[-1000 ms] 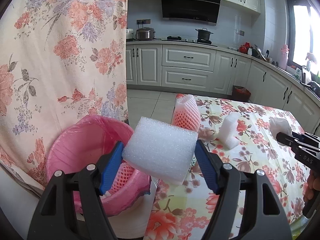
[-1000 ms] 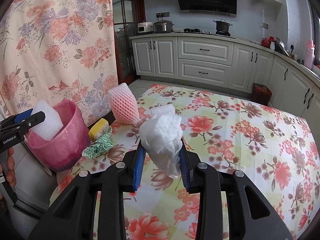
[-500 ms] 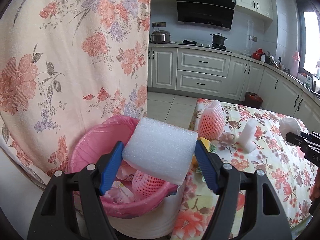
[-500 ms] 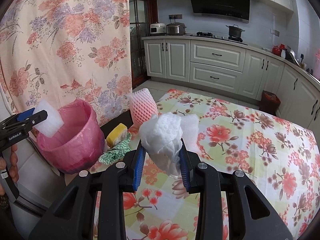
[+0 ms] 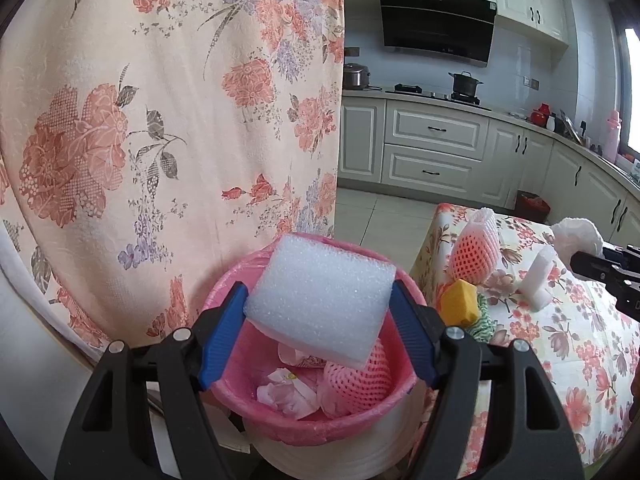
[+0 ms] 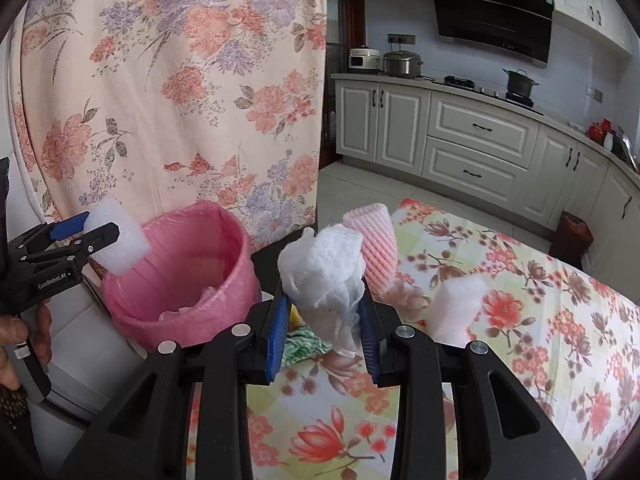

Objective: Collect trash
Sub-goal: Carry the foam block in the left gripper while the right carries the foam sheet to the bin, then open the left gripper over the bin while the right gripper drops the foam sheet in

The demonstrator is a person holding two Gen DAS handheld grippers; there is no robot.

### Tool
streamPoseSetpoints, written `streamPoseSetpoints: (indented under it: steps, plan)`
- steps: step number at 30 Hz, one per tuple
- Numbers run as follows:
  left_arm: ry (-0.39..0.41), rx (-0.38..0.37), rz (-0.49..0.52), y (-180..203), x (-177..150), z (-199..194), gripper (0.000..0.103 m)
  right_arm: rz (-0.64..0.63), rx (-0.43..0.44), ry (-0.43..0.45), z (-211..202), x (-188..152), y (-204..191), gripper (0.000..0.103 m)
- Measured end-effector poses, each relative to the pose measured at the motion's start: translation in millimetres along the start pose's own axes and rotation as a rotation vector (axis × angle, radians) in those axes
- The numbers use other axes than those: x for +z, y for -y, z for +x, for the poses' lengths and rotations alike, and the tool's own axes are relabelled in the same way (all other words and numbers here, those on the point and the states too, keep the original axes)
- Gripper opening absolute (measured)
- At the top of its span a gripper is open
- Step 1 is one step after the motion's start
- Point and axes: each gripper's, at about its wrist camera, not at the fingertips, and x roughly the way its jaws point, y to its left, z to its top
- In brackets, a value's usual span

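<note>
My left gripper (image 5: 318, 308) is shut on a white foam block (image 5: 320, 298) and holds it right over the pink-lined trash bin (image 5: 240, 280), which has crumpled paper and a pink fruit net inside. In the right wrist view the same foam block (image 6: 120, 240) hangs at the bin's (image 6: 180, 280) left rim. My right gripper (image 6: 322, 312) is shut on a crumpled white tissue wad (image 6: 324, 268), above the table's left end, to the right of the bin. A pink foam fruit net (image 6: 376, 248) and a small white foam piece (image 6: 456, 304) lie on the floral table.
A floral curtain (image 5: 160, 120) hangs close behind the bin. A yellow sponge (image 5: 460, 304) and a green cloth (image 5: 484, 320) sit at the table's edge (image 5: 428, 256) beside the bin. Kitchen cabinets (image 6: 460, 140) and a red floor bin (image 6: 576, 232) stand beyond.
Both grippers moved left toward the bin. The foam block now hangs over the bin's mouth, and the tissue wad has come nearer the bin. Neither grip changed.
</note>
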Motion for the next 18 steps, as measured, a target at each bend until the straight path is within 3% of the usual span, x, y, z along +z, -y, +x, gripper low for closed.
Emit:
streamPoseSetpoints:
  steps: [18]
  plan:
    - [-0.024, 0.038, -0.001, -35, 0, 18, 0.07, -0.089, 0.16, -0.05, 81, 44, -98, 0.032]
